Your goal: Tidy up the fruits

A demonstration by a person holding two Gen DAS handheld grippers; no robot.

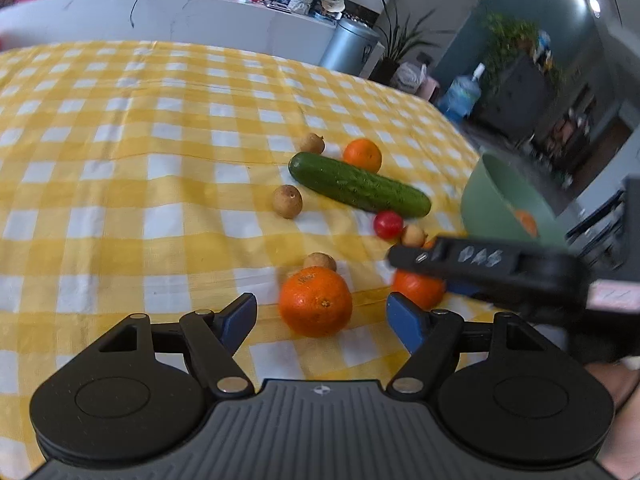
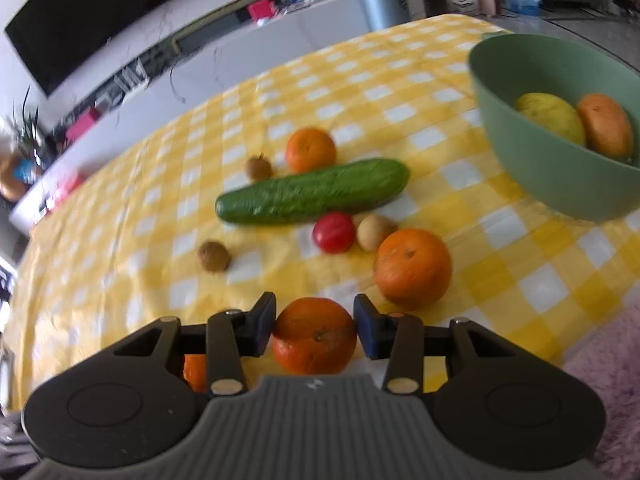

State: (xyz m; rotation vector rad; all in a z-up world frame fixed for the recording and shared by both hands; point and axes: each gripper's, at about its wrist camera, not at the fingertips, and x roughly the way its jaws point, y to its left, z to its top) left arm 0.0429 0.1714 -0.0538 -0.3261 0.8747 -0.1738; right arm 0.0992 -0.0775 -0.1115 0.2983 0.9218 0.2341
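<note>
Left wrist view, lower centre: left claw point(image 1: 322, 314) stands wide open astride an orange point(image 1: 315, 301) on the check cloth point(image 1: 140, 200). A gap shows on each side, so the pads are clear of it.

Right wrist view, lower centre: right claw point(image 2: 315, 322) is narrowed onto a second orange point(image 2: 314, 336), with both blue pads against its sides. A third orange point(image 2: 412, 266) sits just up and right of it.

Mid-frame: cucumber point(image 2: 312, 192) lies flat, with a tomato point(image 2: 334, 232) just below it.

Upper right: bowl point(image 2: 540, 184) holds a yellow fruit point(image 2: 550, 116) and a further orange point(image 2: 606, 126).
</note>
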